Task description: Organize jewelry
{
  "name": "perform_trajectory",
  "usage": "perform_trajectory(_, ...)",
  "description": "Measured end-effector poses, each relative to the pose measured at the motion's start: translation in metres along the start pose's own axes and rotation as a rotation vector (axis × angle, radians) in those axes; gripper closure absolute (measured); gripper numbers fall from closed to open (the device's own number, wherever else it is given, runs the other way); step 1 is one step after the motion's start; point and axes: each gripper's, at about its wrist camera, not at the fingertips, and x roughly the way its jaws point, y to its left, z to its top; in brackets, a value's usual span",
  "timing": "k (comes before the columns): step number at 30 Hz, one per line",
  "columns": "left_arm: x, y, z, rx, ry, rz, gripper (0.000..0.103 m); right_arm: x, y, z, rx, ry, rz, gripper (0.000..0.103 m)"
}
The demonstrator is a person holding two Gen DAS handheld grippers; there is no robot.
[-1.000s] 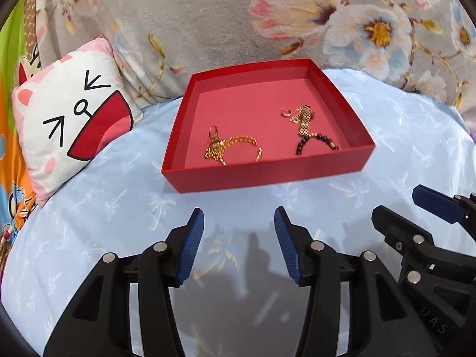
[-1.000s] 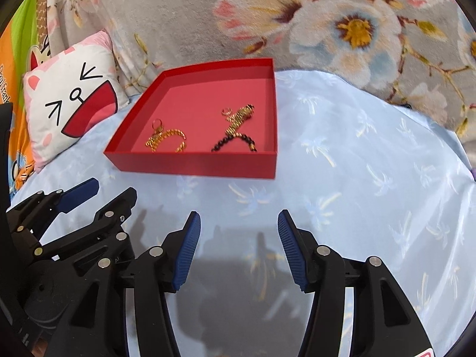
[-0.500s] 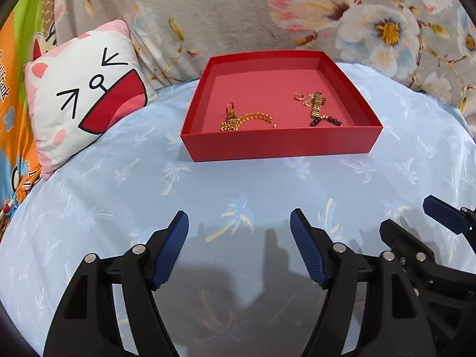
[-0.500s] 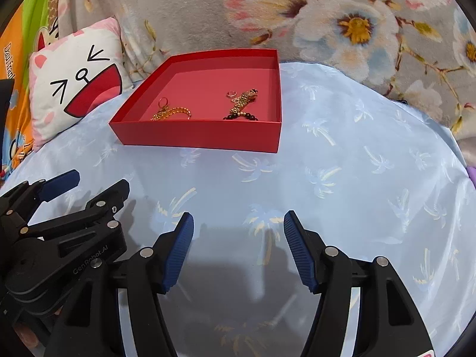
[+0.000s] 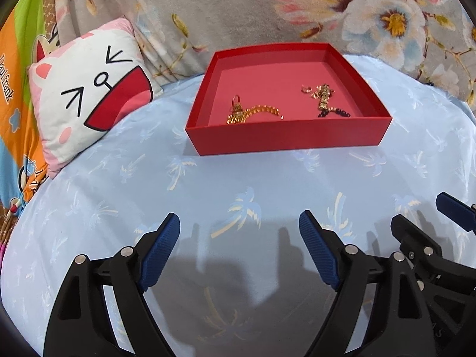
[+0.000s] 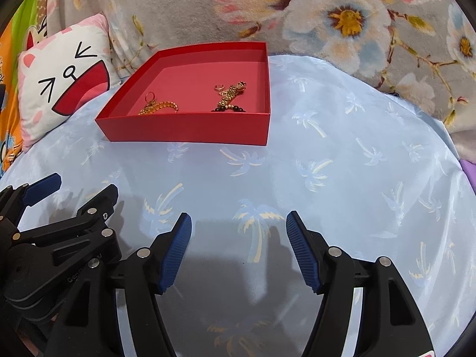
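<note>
Spreading both claws wide, my left gripper [image 5: 239,229] and right gripper [image 6: 239,227] grip nothing above the blue sheet [image 5: 208,184]. Jewelry [image 5: 253,113] lies in the red tray [image 6: 184,129] toward the sheet's far edge; only my right view shows a purple patch [image 6: 468,168].

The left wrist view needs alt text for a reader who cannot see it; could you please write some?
A shallow red tray sits on a pale blue palm-print cloth, holding a gold chain bracelet, a small ring and a gold and black-bead bracelet. The open left tongs hover empty in front of it, with a cat-face cushion at left.
</note>
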Motion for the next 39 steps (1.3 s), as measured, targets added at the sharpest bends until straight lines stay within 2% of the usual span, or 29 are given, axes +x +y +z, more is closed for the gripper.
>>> perform_trajectory(11,0.007,0.000,-0.001,0.000,0.038,0.031,0.023,0.007,0.004,0.001,-0.004,0.029,-0.026,0.038)
perform_trajectory(39,0.008,-0.001,0.001,0.003,0.030,0.055,0.023,0.012,0.002,0.002,0.013,0.036,-0.030,0.038)
